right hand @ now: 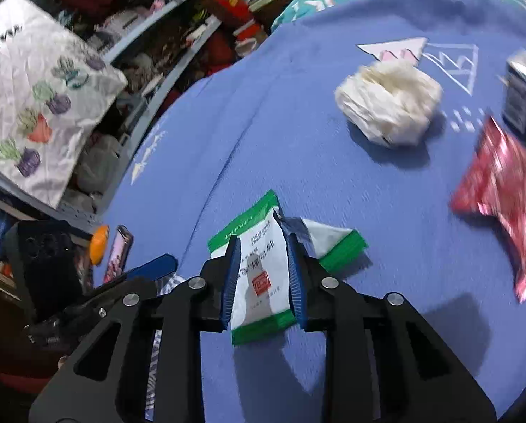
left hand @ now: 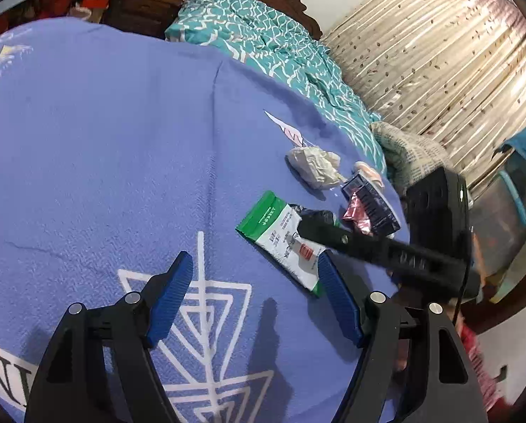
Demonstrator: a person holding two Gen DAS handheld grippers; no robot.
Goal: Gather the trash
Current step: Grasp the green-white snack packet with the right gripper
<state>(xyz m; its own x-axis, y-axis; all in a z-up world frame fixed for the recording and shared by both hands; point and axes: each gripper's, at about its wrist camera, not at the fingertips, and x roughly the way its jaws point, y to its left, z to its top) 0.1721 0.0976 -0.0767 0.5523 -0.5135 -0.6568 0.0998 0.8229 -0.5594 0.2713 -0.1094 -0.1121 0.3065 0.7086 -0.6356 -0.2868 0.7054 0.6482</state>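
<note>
A green-and-white wrapper (right hand: 259, 264) lies on the blue blanket (right hand: 298, 162); it also shows in the left wrist view (left hand: 280, 232). My right gripper (right hand: 261, 243) is shut on it, blue pads pressing both sides so the wrapper buckles; the right gripper also shows in the left wrist view (left hand: 307, 227). A crumpled white tissue (right hand: 390, 102) (left hand: 314, 167), a pink foil wrapper (right hand: 502, 197) (left hand: 356, 213) and a dark box (right hand: 524, 105) (left hand: 372, 201) lie beyond. My left gripper (left hand: 255, 264) is open and empty above the blanket, left of the wrapper.
A teal patterned quilt (left hand: 263, 38) lies at the blanket's far side, with a curtain (left hand: 439, 53) behind. A white bag with cactus print (right hand: 33, 98) and cluttered shelves (right hand: 178, 35) stand at the left. A phone (right hand: 118, 252) lies near the blanket's edge.
</note>
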